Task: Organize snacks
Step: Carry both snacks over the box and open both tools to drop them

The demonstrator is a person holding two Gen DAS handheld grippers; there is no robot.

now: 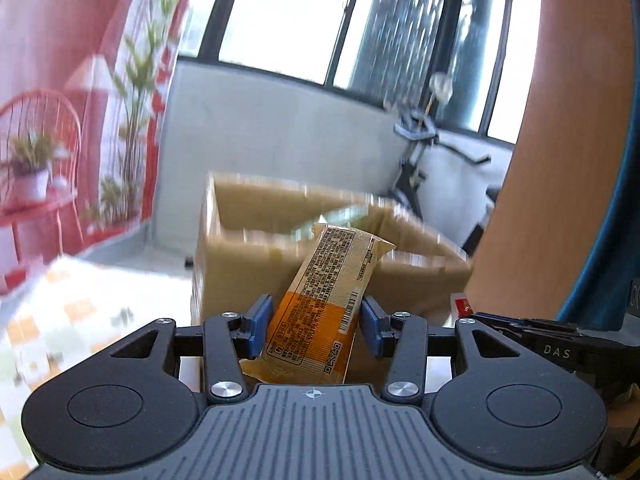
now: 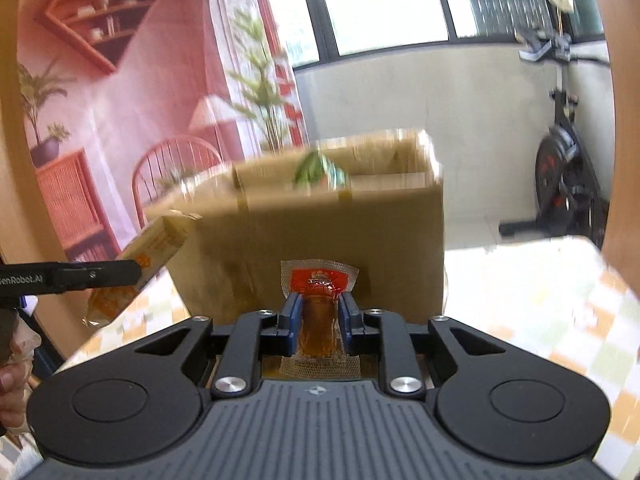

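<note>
My left gripper (image 1: pixel 316 316) is shut on an orange and cream snack packet (image 1: pixel 320 300), held tilted right in front of an open cardboard box (image 1: pixel 248 248). My right gripper (image 2: pixel 319 318) is shut on a small clear sausage packet with a red label (image 2: pixel 319 292), close to the box's near wall (image 2: pixel 320 232). The left gripper and its orange packet (image 2: pixel 156 252) show at the left of the right wrist view. A green packet (image 2: pixel 316 168) sticks up inside the box.
The box stands on a table with a checked orange and white cloth (image 2: pixel 540 300). An exercise bike (image 2: pixel 560 160) stands by the windows at the right. A pink backdrop with a chair (image 1: pixel 40 140) is at the left. The person's arm (image 1: pixel 560 160) fills the right.
</note>
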